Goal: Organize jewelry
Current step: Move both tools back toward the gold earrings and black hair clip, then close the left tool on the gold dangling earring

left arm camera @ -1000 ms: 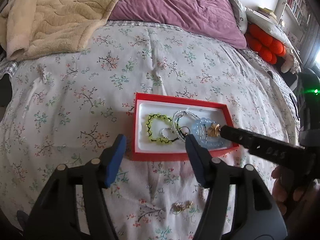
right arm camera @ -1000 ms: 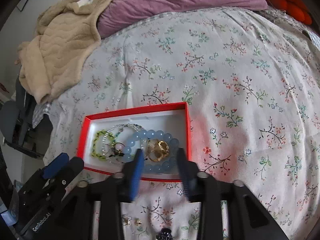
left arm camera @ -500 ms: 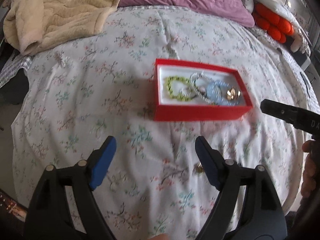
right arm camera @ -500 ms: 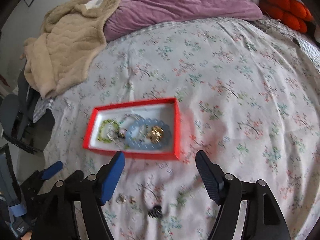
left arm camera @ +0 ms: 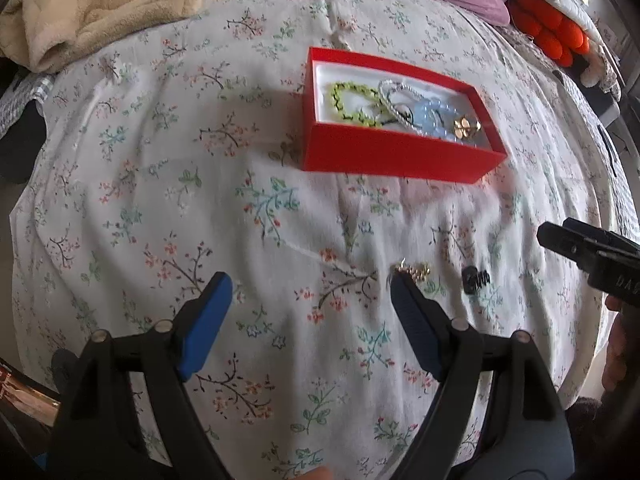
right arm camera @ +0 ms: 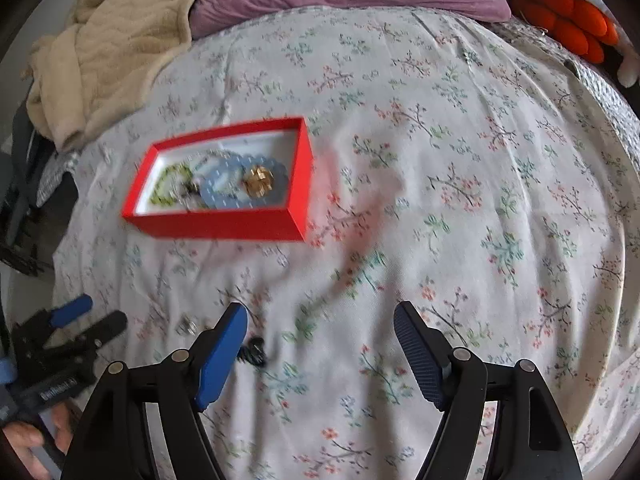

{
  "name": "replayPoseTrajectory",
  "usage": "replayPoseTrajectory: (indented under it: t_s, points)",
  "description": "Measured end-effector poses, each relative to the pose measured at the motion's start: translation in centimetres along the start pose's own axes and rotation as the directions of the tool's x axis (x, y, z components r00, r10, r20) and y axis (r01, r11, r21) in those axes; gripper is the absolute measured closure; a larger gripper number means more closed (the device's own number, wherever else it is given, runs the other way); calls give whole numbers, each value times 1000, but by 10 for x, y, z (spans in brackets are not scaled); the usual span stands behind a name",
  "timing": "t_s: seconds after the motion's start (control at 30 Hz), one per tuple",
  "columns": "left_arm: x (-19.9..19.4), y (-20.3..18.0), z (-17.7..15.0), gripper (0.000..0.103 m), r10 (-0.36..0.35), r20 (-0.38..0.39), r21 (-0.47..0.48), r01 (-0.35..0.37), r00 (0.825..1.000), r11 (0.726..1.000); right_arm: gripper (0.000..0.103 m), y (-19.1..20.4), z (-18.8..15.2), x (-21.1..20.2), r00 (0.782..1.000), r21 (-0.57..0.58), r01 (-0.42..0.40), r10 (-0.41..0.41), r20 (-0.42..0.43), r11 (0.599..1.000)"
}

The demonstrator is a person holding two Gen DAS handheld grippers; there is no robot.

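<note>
Both grippers backed off from red box, jaws spread, nothing held

Vs 1.0 s ago: right gripper (right arm camera: 320, 316), then nearly closed over the gold piece (right arm camera: 258, 185) at the box, has released it and pulled back toward the bed's near edge; gold piece now lies inside the red box (left arm camera: 394, 156) on the pale blue bead bracelet (right arm camera: 224, 188), beside the green bracelet (left arm camera: 352, 102) and the silver chain (left arm camera: 394, 100). Left gripper (left arm camera: 310, 286) has also withdrawn, box now well ahead of it. Pose: both grippers low over the floral bedspread (left arm camera: 160, 184), fingers pointing toward the box, jaws wide apart and empty. Gold earring (left arm camera: 414, 270) lies on the bedspread just at the left gripper's right fingertip; small black item (left arm camera: 475, 279) near it. In right wrist view the black item (right arm camera: 253, 351) sits beside that gripper's left finger, view blurred
</note>
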State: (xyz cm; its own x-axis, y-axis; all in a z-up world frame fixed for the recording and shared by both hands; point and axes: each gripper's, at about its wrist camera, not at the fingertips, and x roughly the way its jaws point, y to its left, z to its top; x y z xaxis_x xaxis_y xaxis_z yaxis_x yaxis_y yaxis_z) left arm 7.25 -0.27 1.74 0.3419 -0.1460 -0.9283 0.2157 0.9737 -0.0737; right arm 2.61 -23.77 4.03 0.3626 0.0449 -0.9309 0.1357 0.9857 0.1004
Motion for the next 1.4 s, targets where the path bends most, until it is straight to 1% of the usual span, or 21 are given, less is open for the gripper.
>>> replayPoseTrajectory:
  t_s: [0.13,0.23,0.33,0.4,0.53,0.6,0.63,0.67,0.7,0.73,0.77,0.83,0.87,0.93,1.1,1.2,1.33,1.4]
  points:
    - [4,0,-4,21,0,-21,12,0,1000,1000,26,-6,-9,6,999,-6,15,-15,-36,1000]
    - [8,1,-5,21,-15,-45,12,15,999,1000,26,-10,-15,12,998,-5,21,-21,-63,1000]
    - [12,2,-4,21,-46,-68,-8,46,997,999,26,-13,-18,17,996,-7,37,-37,-80,999]
    - [15,2,-3,21,-81,-79,-28,79,994,996,26,-14,-19,18,996,-11,42,-42,-83,999]
    - [19,-2,-2,22,-134,-78,-49,131,988,990,26,-13,-19,18,996,-20,39,-40,-85,999]
    - [20,-6,-1,27,-165,-74,-53,161,984,985,26,-12,-19,18,995,-27,38,-40,-89,999]
    - [21,-8,-1,34,-176,-76,-52,172,981,984,25,-11,-19,19,995,-29,38,-40,-90,999]
    - [23,-12,-1,43,-187,-79,-49,184,979,982,26,-10,-19,19,995,-31,37,-40,-91,999]
    - [25,-15,0,47,-196,-85,-48,192,977,980,26,-9,-18,19,995,-32,38,-40,-92,999]
    - [28,-17,1,54,-200,-90,-48,197,976,979,25,-9,-18,20,995,-35,38,-41,-93,999]
    - [30,-19,1,60,-205,-96,-49,201,974,978,25,-8,-18,20,995,-35,38,-41,-93,999]
    - [36,-25,1,66,-218,-112,-56,213,970,975,25,-8,-18,21,995,-35,37,-41,-95,999]
    - [39,-29,2,68,-225,-118,-58,220,967,974,25,-8,-17,21,995,-34,37,-40,-96,999]
    - [41,-33,2,69,-232,-125,-59,227,965,972,25,-8,-17,21,994,-34,37,-40,-97,999]
    - [47,-42,5,71,-216,-126,-57,211,968,976,25,-9,-17,22,994,-34,38,-41,-100,999]
    - [51,-44,6,73,-199,-133,-64,192,971,979,25,-9,-16,22,994,-34,37,-41,-100,999]
    - [55,-49,6,80,-163,-141,-50,157,976,986,25,-9,-17,22,994,-35,39,-43,-101,999]
    - [57,-51,5,80,-148,-144,-37,144,978,989,25,-10,-16,23,994,-35,40,-44,-103,999]
